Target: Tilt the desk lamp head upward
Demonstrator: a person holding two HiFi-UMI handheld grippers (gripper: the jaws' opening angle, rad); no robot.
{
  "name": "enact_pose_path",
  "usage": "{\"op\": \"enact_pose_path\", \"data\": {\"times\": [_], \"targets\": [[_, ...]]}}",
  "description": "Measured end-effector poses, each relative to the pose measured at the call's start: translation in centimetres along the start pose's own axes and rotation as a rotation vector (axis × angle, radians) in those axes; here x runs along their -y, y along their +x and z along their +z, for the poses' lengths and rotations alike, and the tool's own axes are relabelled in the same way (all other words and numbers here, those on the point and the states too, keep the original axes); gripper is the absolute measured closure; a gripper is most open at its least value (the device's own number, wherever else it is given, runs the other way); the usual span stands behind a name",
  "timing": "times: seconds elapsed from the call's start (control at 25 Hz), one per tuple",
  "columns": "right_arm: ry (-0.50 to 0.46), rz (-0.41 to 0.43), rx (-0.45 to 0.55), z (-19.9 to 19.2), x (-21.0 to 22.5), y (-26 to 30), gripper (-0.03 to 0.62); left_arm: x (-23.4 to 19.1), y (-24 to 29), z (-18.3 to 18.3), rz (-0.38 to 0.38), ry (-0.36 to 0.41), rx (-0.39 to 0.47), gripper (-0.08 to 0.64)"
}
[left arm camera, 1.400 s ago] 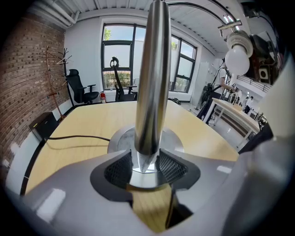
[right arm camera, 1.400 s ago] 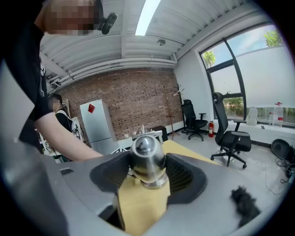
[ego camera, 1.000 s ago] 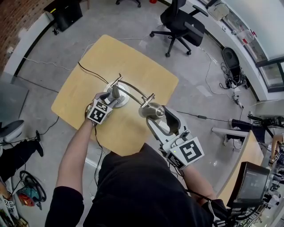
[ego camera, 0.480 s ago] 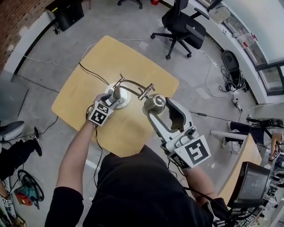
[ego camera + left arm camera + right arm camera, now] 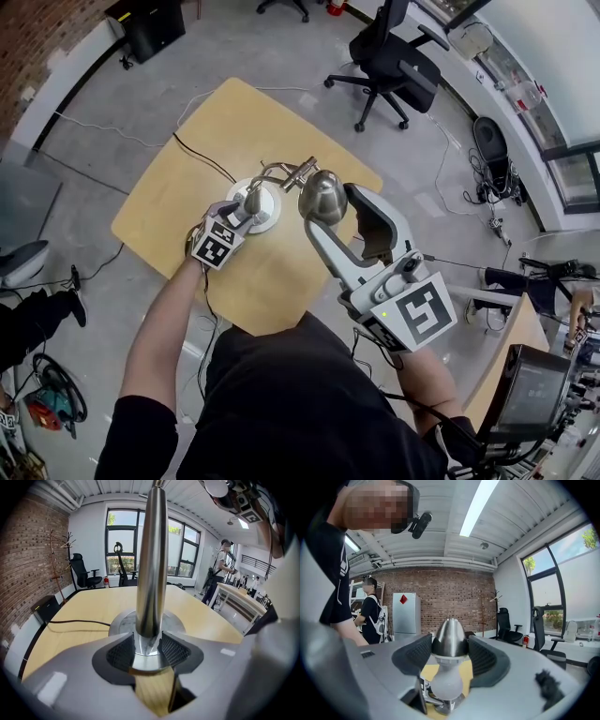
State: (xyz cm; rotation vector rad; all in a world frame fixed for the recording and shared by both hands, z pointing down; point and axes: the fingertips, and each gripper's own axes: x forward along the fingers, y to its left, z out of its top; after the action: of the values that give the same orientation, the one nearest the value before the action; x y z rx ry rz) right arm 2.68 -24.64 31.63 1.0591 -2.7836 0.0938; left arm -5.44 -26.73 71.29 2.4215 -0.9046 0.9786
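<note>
the lamp stands near the middle of the wooden table and is silver metal throughout: a round base, an upright post, a thin curved arm and an egg-shaped head with a frosted bulb at its mouth. the left gripper is clamped on the post just above the base, with a pad pressing on each side. the right gripper grips the head between widely parted jaws, above the table

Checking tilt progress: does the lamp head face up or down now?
Down. In the right gripper view the lamp head shows its metal dome on top and frosted bulb below, gripped by the right hand-held gripper.
</note>
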Motion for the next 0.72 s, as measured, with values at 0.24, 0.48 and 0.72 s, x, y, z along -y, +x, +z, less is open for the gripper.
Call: {"op": "enact_pose_path", "data": {"times": [0.24,0.48,0.72], "targets": [[0.006,0.026,0.000,1.5,-0.1,1.8,0.333,-0.1,-0.2,0.0,0.001,-0.004,-0.001,0.364],[-0.007,0.051,0.006,2.4,-0.3,3.1,0.333,0.2,0.0,0.0,0.003,0.000,0.011,0.365],[-0.011,0.071,0.007,3.4,-0.4,4.8,0.333,0.3,-0.2,0.1,0.005,0.002,0.018,0.365]]}}
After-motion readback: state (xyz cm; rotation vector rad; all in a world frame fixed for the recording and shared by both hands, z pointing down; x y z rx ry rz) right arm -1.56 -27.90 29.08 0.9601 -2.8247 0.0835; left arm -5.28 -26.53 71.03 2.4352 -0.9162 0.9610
